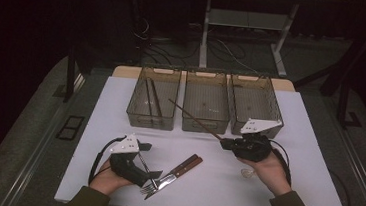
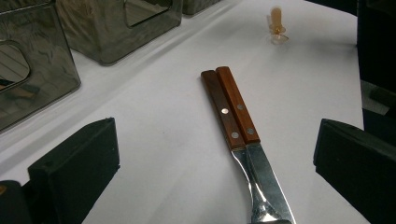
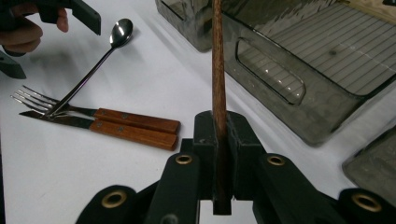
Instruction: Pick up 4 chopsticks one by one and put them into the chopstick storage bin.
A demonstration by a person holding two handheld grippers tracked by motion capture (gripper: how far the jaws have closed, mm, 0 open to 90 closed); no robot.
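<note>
The right tongs [image 3: 219,154] are clamped on a long brown wooden chopstick [image 1: 195,117], gripped near one end; the rest of the stick reaches up and left over the middle bin [image 1: 204,127] of three. The left tongs [image 1: 148,162] stand apart with nothing between them, poised just above the cutlery on the white counter [image 1: 273,191].

With so little of the stick inside the pads, the long free end could swing or twist out of the grip, and it might catch the rim of the middle bin rather than dropping in. It looks round and smooth, so I would expect it to slip fairly easily.

The bins are smoky translucent plastic with ribbed floors and cut-out handles; the left bin [image 1: 135,114] seems to hold a couple of similar sticks, though that part of the high view is dim. Near the left tongs lie a fork [image 3: 100,114] and a knife [image 3: 116,132] side by side, with riveted reddish wooden handles and shiny steel blades; a polished spoon [image 3: 93,70] rests across their metal ends.
</note>
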